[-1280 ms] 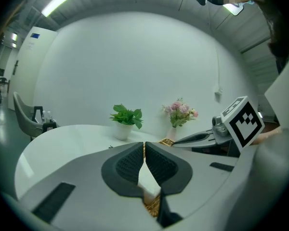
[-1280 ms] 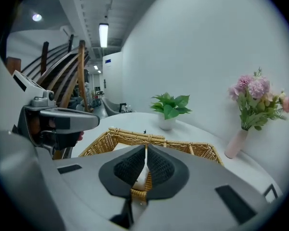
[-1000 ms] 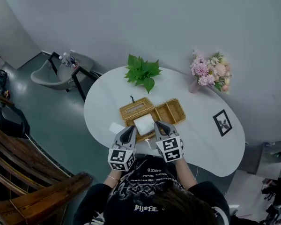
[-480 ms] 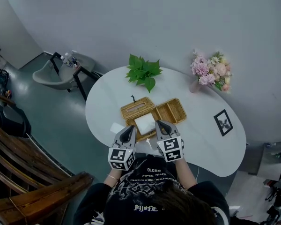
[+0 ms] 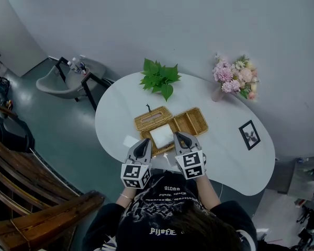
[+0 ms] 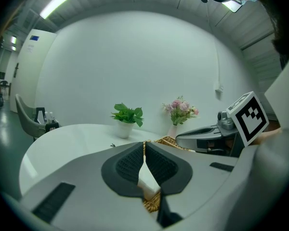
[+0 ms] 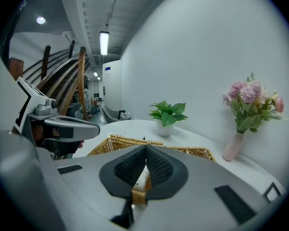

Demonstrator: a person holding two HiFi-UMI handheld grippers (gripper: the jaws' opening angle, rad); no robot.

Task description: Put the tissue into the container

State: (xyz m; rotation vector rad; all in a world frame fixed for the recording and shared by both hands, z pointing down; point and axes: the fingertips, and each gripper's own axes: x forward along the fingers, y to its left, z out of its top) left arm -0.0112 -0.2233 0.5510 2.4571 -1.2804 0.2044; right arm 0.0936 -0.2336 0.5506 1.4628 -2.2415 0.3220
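A white tissue pack (image 5: pixel 161 136) lies on the white table (image 5: pixel 220 156), against the front of a wicker container. The container's slotted lid (image 5: pixel 153 118) sits behind the pack on the left, and its open basket (image 5: pixel 191 123) on the right. My left gripper (image 5: pixel 143 146) is shut and empty just left of the pack's near edge. My right gripper (image 5: pixel 179 139) is shut and empty at the pack's right side. In the left gripper view the tissue pack (image 6: pixel 147 179) and some wicker (image 6: pixel 152 204) show below the closed jaws (image 6: pixel 144 146). The right gripper view shows the basket (image 7: pixel 116 141) past its closed jaws (image 7: pixel 146 148).
A potted green plant (image 5: pixel 159 80) stands at the table's far edge and a vase of pink flowers (image 5: pixel 233 80) at the far right. A small picture frame (image 5: pixel 249 135) and a white card (image 5: pixel 130 141) lie on the table. A grey chair (image 5: pixel 68 80) stands beyond the table's left.
Hardly anything: both grippers stay shut at the table's near edge, and the right one has crept slightly toward the tissue pack.
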